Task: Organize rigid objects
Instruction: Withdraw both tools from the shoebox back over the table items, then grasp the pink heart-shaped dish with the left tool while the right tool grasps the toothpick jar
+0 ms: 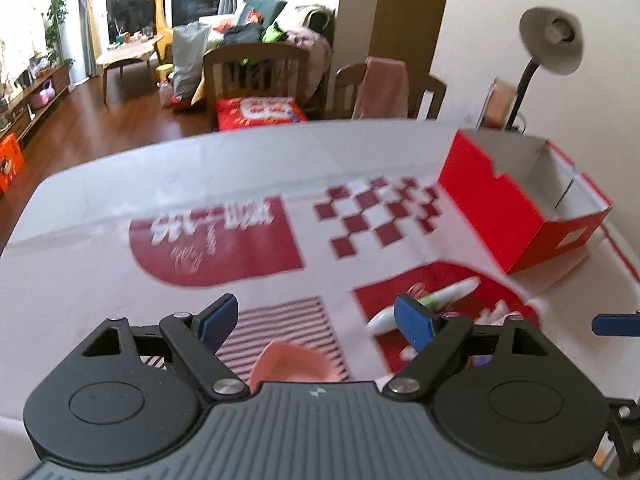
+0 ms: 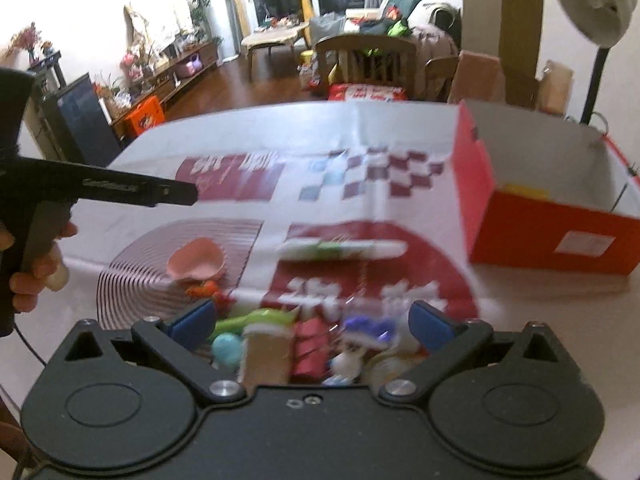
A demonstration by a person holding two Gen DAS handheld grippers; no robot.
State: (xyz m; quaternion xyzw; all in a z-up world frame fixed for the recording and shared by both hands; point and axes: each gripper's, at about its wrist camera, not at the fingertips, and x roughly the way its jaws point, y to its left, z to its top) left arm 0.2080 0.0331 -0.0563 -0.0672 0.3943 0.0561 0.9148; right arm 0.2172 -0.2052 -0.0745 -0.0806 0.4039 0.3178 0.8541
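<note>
An open red shoebox stands at the table's right; it also shows in the right wrist view, with a yellow item inside. A white-and-green pen-like toy lies on the red-and-white printed sheet, also seen in the right wrist view. A pink shell-shaped piece lies left of it, and in the left wrist view it sits just below my open, empty left gripper. My right gripper is open over a pile of small toys.
A desk lamp stands behind the box at the back right. Wooden chairs stand past the table's far edge. The left gripper's handle and the hand holding it are at the left of the right wrist view.
</note>
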